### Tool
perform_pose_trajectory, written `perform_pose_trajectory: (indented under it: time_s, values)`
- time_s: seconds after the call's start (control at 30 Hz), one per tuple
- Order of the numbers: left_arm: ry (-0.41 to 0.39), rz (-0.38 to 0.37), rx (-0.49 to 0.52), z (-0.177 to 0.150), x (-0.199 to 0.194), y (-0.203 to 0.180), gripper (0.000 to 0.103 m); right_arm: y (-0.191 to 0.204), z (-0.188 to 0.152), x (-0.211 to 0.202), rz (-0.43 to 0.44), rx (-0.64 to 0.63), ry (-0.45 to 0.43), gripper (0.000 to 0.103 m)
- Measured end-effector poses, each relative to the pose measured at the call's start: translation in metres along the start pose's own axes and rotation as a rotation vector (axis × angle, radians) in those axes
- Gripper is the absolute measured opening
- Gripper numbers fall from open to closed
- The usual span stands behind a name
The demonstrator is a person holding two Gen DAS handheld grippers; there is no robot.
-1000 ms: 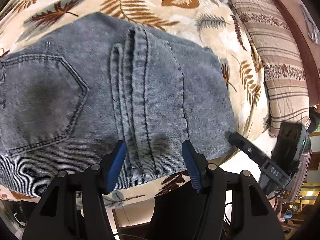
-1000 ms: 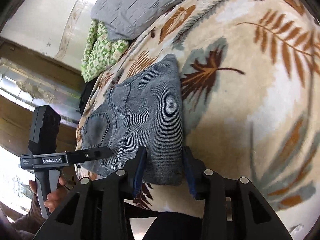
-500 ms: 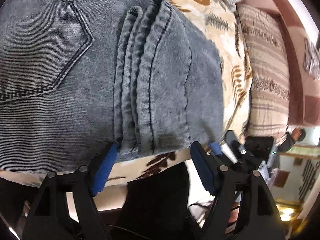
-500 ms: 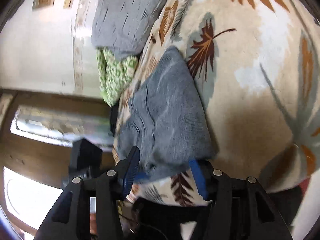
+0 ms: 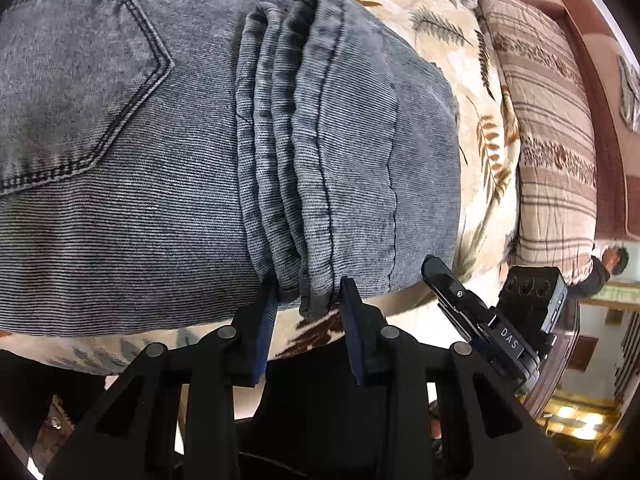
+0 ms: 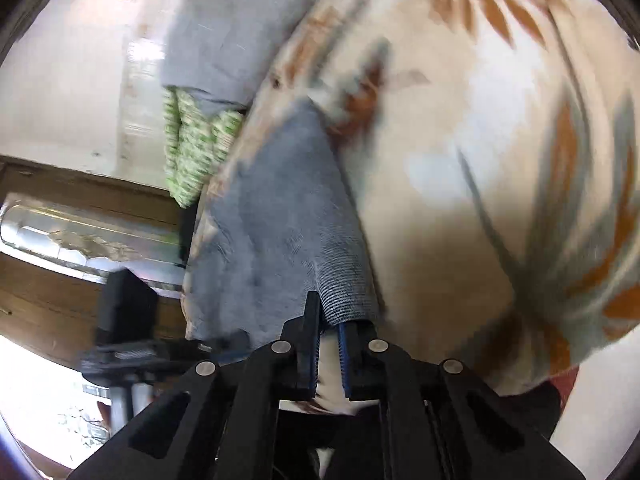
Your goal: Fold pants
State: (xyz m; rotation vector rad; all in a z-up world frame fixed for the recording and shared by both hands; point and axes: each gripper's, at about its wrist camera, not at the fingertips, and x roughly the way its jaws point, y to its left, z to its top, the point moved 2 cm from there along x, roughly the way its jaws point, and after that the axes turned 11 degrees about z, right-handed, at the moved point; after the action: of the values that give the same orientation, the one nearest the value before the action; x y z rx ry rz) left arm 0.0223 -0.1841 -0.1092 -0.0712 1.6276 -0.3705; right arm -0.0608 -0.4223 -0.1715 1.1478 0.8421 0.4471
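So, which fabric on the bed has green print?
The crumpled green-patterned cloth at the bed's far edge, under the grey quilt; the jeans are plain blue-grey denim.

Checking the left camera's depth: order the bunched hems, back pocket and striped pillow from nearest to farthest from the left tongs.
1. Bunched hems: between the left tongs, which are closing on them.
2. Back pocket: upper left, on the jeans.
3. Striped pillow: far right, beyond the jeans.

The folded grey-blue denim pants (image 5: 200, 168) lie on the leaf-printed cream bedspread (image 5: 484, 136) at its near edge; the striped beige quilted pillow (image 5: 548, 128) lies to the right.
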Motion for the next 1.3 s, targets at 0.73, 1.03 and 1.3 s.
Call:
perform_pose_trajectory:
  time_s: [0.73, 1.03, 1.3]
  values:
    - [-0.190, 0.175, 0.101, 0.106, -0.021, -0.031, 0.050, 0.040, 0.124, 0.062, -0.186, -0.245, 0.023, 0.024]
    - [-0.219, 0.252, 0.144, 0.102, -0.011, -0.035, 0.051, 0.055, 0.118, 0.058, -0.303, -0.415, 0.029, 0.023]
    - [-0.226, 0.232, 0.165, 0.057, -0.018, -0.033, 0.053, 0.078, 0.058, 0.027, -0.207, -0.457, 0.060, 0.023]
